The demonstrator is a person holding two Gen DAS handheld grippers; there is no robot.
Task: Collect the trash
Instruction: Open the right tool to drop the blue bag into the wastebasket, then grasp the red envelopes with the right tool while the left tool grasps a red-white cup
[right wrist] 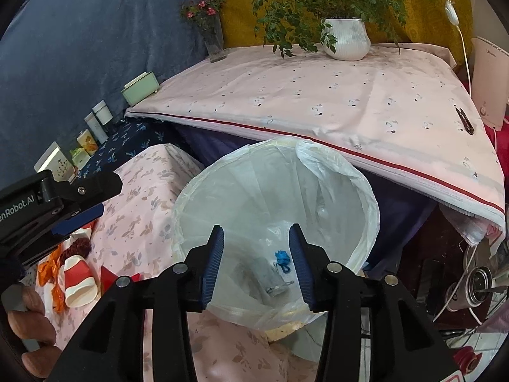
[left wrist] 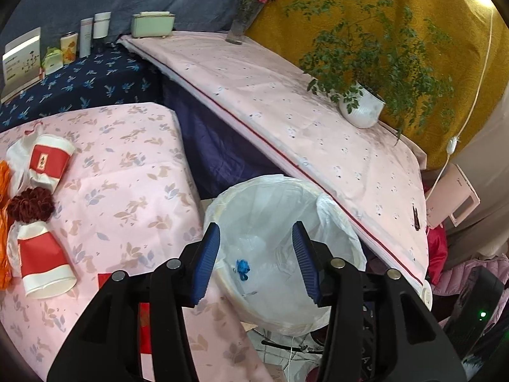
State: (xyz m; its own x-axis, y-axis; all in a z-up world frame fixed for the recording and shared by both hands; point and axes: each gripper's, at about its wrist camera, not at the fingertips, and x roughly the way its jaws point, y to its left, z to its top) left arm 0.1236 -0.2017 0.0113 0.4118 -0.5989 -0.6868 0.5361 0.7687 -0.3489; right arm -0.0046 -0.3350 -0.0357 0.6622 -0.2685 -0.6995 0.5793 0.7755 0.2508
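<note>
My left gripper (left wrist: 256, 226) is open and empty, hovering over a round bin (left wrist: 356, 242) lined with a white bag. My right gripper (right wrist: 255, 227) is also open and empty above the same bin (right wrist: 369, 197). At the bottom of the bag lie a small blue scrap (left wrist: 242, 269) (right wrist: 281, 258) and a grey crumpled piece (right wrist: 275, 281). On the pink floral table (left wrist: 127, 165) to the left are two red-and-white paper cups (left wrist: 47, 162) (left wrist: 41, 264), a dark red fuzzy ball (left wrist: 30, 203) and an orange wrapper (left wrist: 3, 222). The right wrist view shows the left gripper (right wrist: 109, 197) from the side.
A higher table under a pink cloth (right wrist: 318, 102) overhangs the bin's far side; it carries a potted plant (right wrist: 346, 39), a flower vase (right wrist: 214, 41) and a small black clip (right wrist: 464, 121). Bottles and boxes (left wrist: 86, 38) line the back left. A hand (right wrist: 28, 318) holds the left gripper.
</note>
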